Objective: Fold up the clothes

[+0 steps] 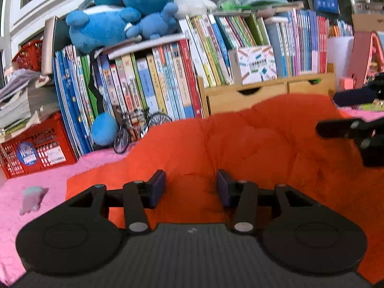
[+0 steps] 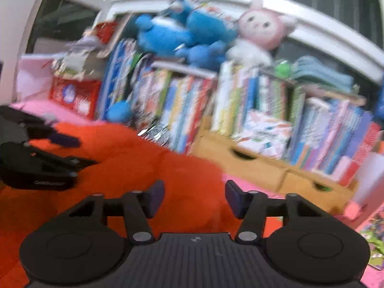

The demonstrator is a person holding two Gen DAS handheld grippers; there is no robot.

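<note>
An orange garment (image 1: 252,144) lies spread and rumpled on a pink cover (image 1: 36,180); in the right wrist view the orange garment (image 2: 134,158) fills the lower left. My left gripper (image 1: 191,187) hovers over its near part, jaws apart, nothing between the pads. My right gripper (image 2: 195,198) is also open above the cloth's right edge, with no fabric pinched. Each gripper shows in the other's view: the right gripper (image 1: 336,112) at the right edge, the left gripper (image 2: 79,151) at the left edge, both with jaws apart.
A row of children's books (image 1: 168,84) stands behind the cloth on wooden drawers (image 1: 264,93). Blue plush toys (image 1: 120,16) and a pink one sit on top. A red crate (image 1: 36,148), a small model bicycle (image 1: 139,129) and a small pink toy (image 1: 33,199) lie at the left.
</note>
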